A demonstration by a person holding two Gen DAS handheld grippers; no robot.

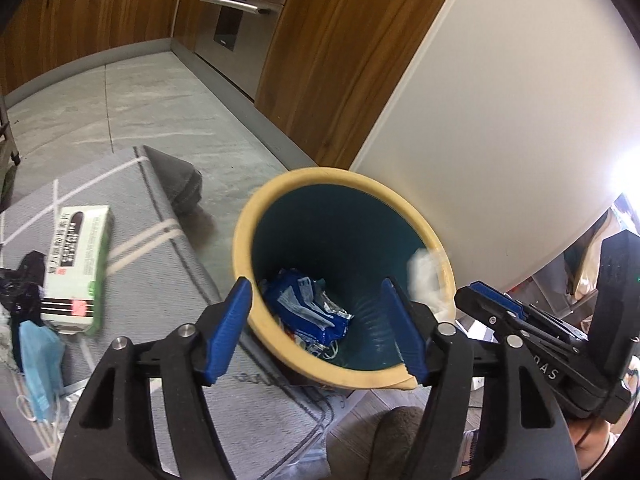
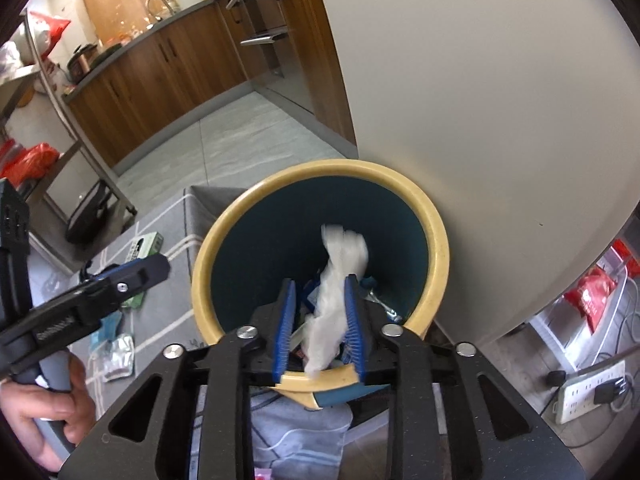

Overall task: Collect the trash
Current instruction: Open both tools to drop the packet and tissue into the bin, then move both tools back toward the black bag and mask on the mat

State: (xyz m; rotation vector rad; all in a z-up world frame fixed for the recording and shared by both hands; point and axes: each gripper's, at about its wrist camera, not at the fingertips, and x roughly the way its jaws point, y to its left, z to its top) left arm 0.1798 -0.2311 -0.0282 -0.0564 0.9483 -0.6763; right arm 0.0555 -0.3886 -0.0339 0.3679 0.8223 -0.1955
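A teal bin with a yellow rim (image 1: 240, 240) (image 2: 436, 216) stands on the floor by a white wall. Blue wrappers (image 1: 308, 308) lie in its bottom. My right gripper (image 2: 320, 320) is over the bin's mouth with its jaws part open; a white crumpled tissue (image 2: 336, 280) sits blurred between the blue pads, touching the right pad (image 2: 354, 320). The tissue also shows in the left wrist view (image 1: 424, 280) at the bin's right rim. My left gripper (image 1: 316, 328) is open and empty, straddling the bin's near rim. A green-and-white box (image 1: 76, 268) and a blue face mask (image 1: 40, 364) lie on the grey rug.
The grey rug (image 1: 168, 288) has a folded-up corner. Wooden cabinets (image 1: 320, 60) and an oven (image 1: 240, 12) stand behind. A metal rack (image 2: 60, 140) is at the left, a power strip (image 2: 592, 392) at the right. A foil wrapper (image 2: 116, 360) lies on the rug.
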